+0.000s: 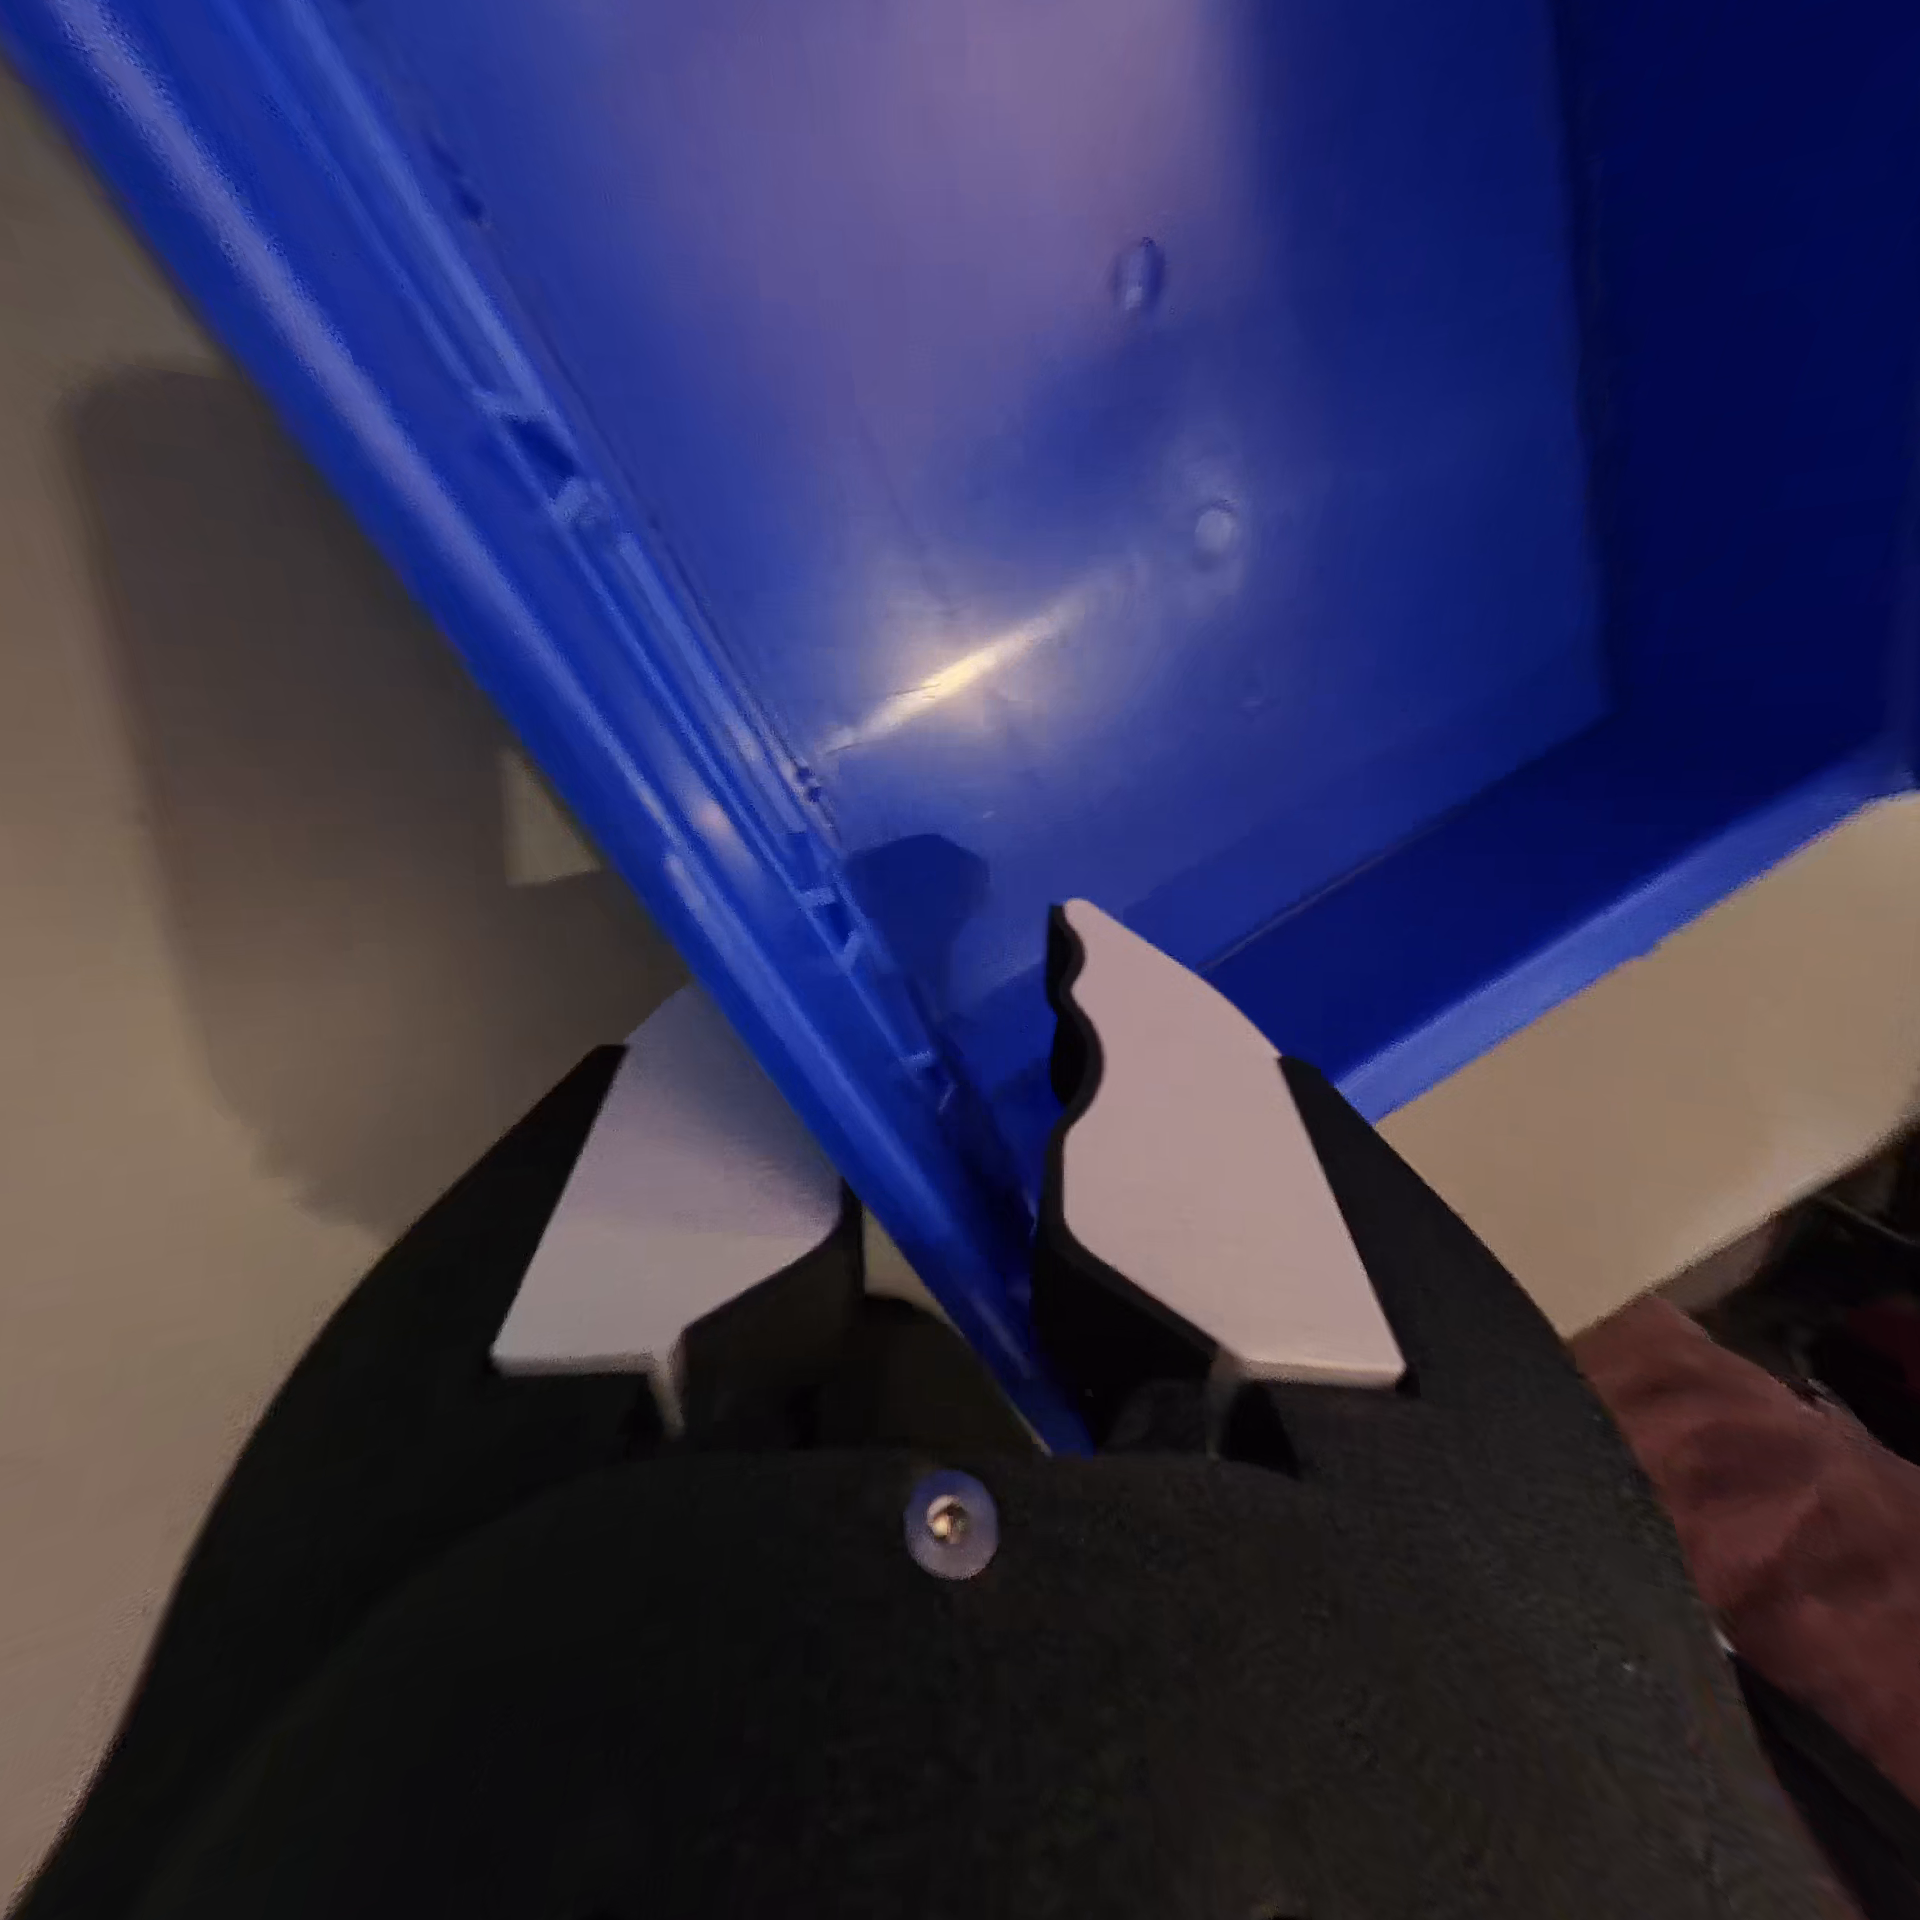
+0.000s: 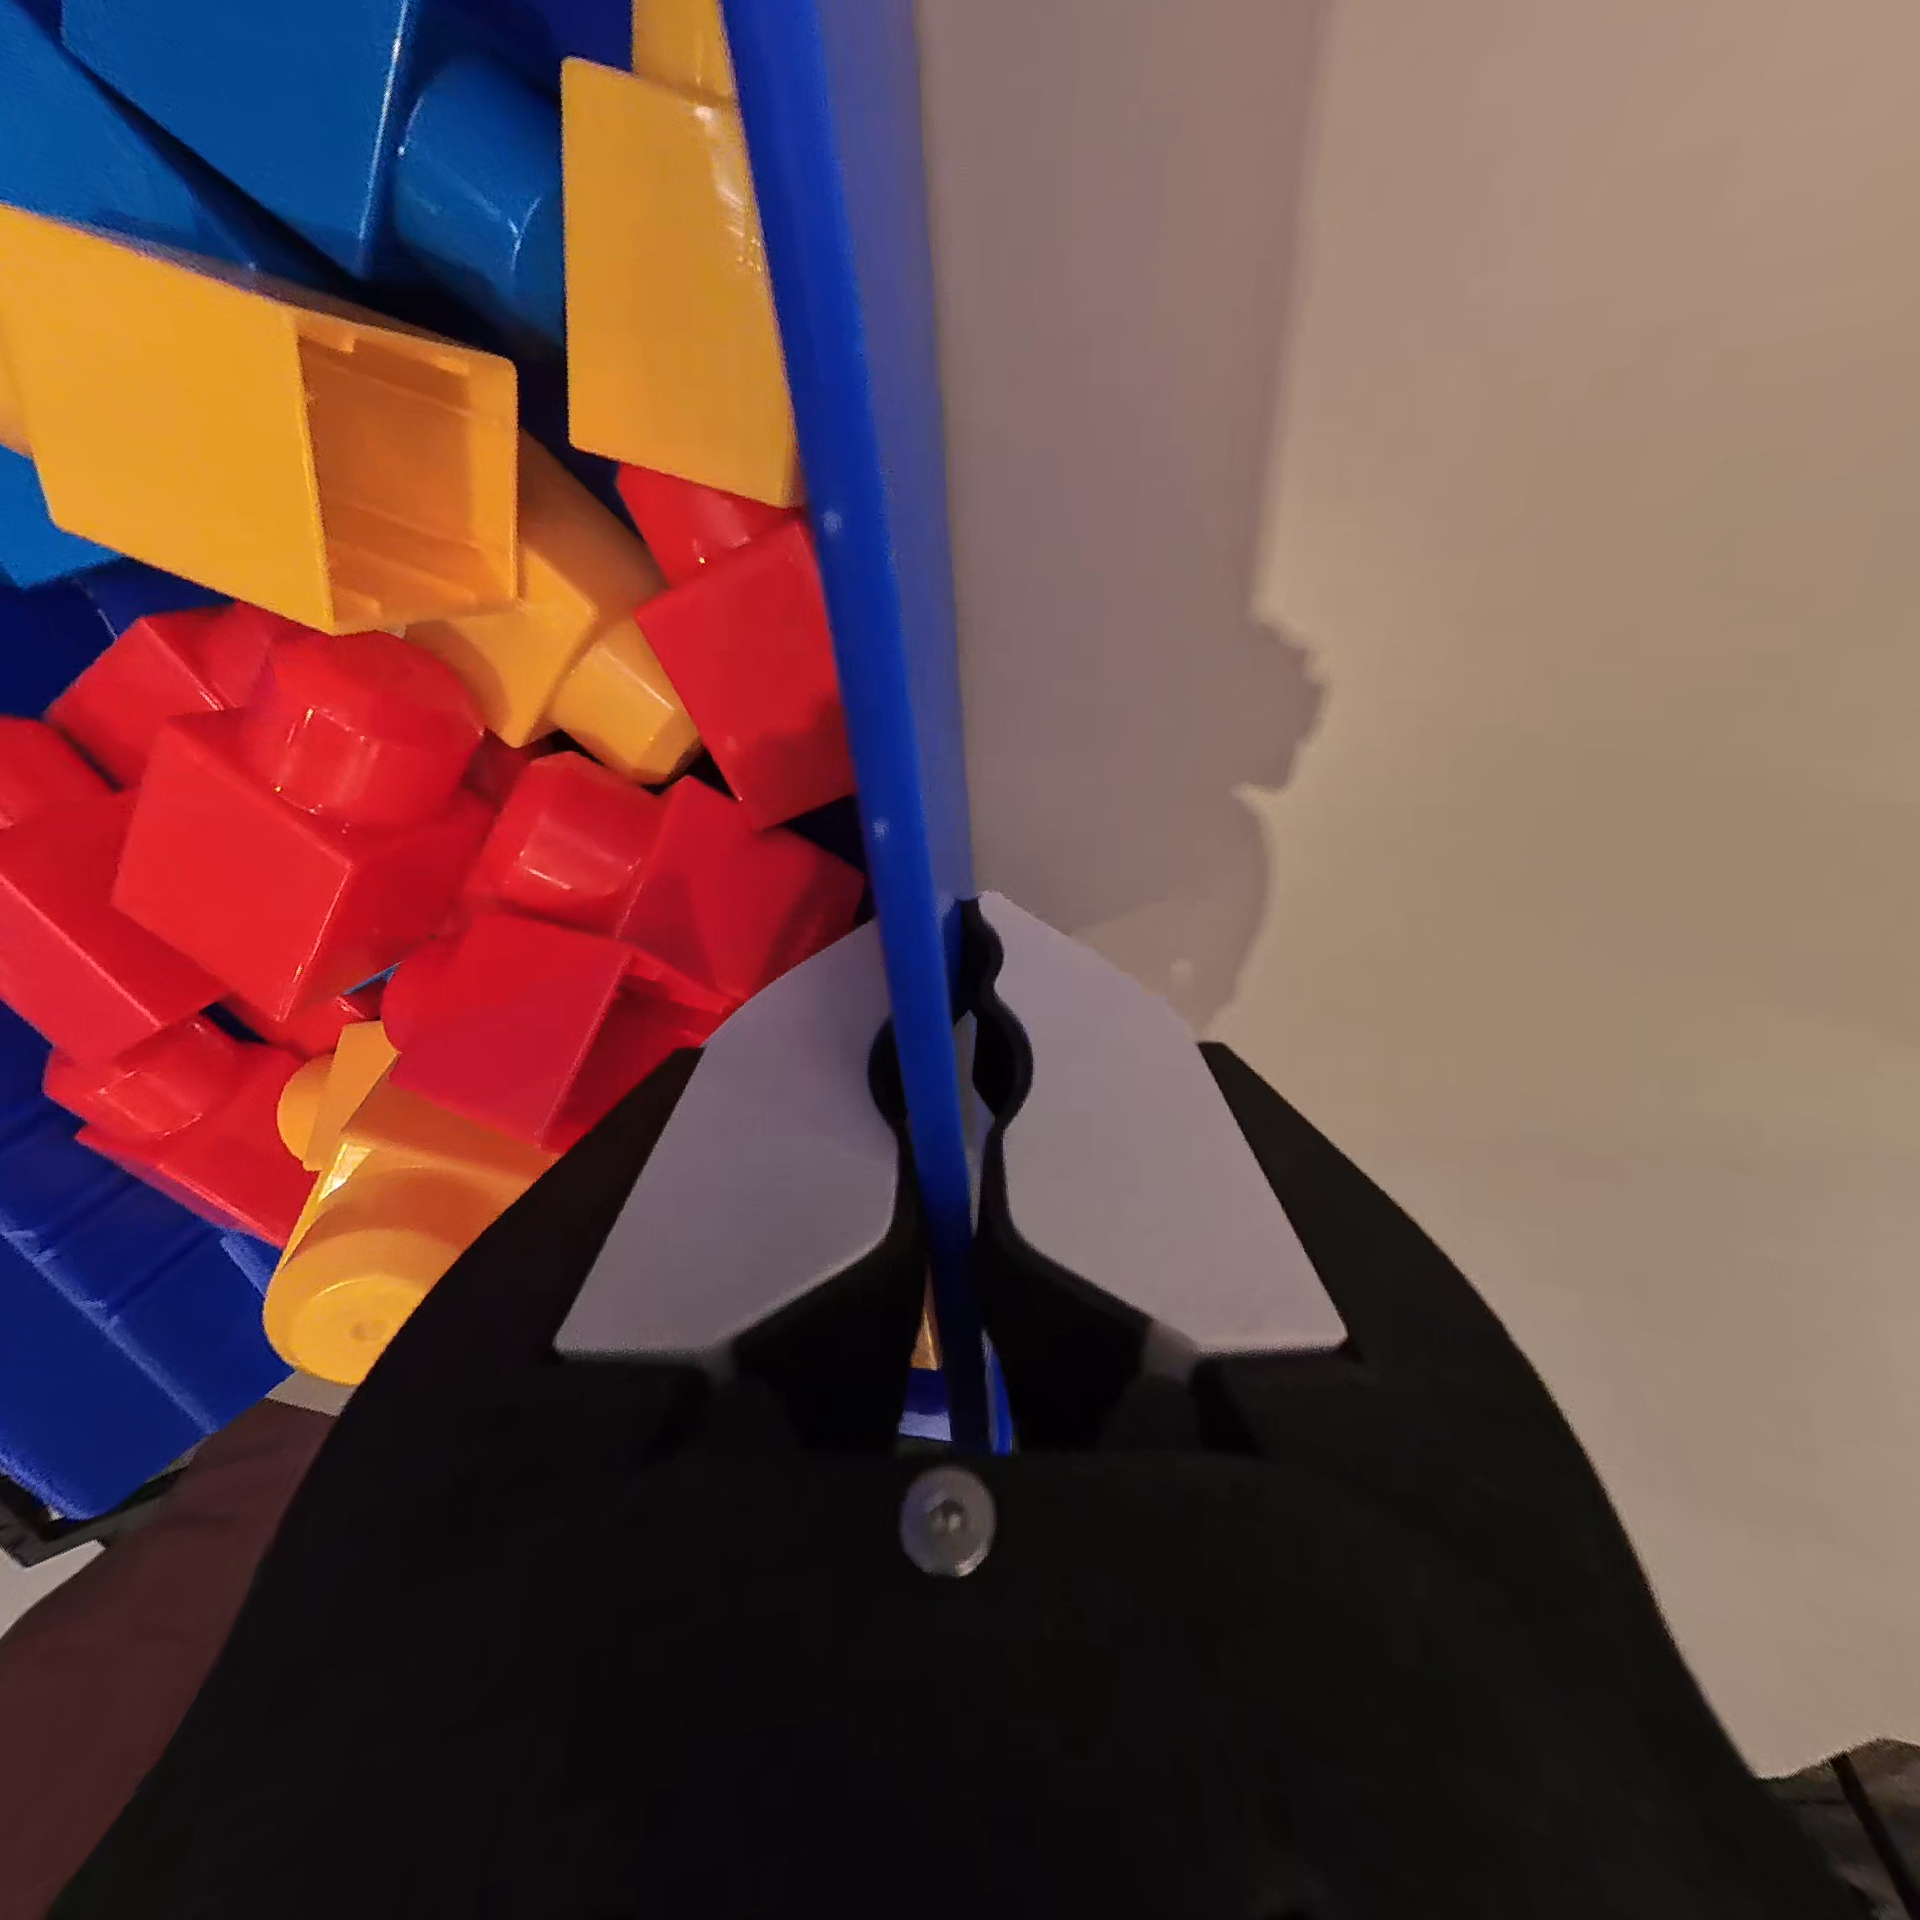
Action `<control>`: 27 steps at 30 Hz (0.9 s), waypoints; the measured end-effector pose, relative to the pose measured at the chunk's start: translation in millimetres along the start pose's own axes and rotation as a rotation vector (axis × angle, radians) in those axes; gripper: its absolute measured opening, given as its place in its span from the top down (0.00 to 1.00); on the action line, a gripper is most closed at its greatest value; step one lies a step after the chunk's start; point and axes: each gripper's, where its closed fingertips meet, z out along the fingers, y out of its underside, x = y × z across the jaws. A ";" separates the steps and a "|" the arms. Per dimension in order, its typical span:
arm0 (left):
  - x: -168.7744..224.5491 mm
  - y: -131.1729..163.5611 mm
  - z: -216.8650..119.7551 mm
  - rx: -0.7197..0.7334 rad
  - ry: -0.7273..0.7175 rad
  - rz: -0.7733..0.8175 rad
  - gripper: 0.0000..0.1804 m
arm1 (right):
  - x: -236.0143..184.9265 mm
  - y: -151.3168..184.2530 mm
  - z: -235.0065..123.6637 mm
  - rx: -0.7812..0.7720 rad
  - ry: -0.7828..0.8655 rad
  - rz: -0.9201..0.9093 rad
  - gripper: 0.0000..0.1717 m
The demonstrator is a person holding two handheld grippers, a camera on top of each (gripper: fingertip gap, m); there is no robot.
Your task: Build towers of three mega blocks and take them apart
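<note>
Left gripper pinches the wall of the blue bin, jaws nearly closed, one finger outside, one inside; the inside it sees is bare. Right gripper clamps the bin's opposite wall, pads tight on the thin rim. Red, yellow and blue blocks lie piled inside the bin, just left of the right gripper. Beige surface beyond.

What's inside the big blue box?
In the right wrist view, the blue box holds a jumble of red blocks, yellow blocks and blue blocks. Whatever lies under the pile is covered.
</note>
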 end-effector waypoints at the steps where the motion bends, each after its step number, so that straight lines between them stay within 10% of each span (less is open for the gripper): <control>1: 10.1 -2.7 3.0 0.013 0.046 -0.004 0.77 | 4.4 1.2 -1.1 -0.002 0.005 0.007 0.97; 8: 31.7 -11.8 -14.0 0.194 0.280 -0.017 0.66 | 46.4 18.2 -17.0 -0.023 -0.013 0.071 0.97; 17: -6.5 15.3 -133.3 0.620 0.310 0.011 0.76 | 75.0 33.7 -63.0 -0.002 0.017 0.134 0.96; 27: -92.5 107.2 -181.6 0.772 0.105 -0.166 0.76 | -43.3 -17.7 -144.3 0.050 0.092 -0.009 0.97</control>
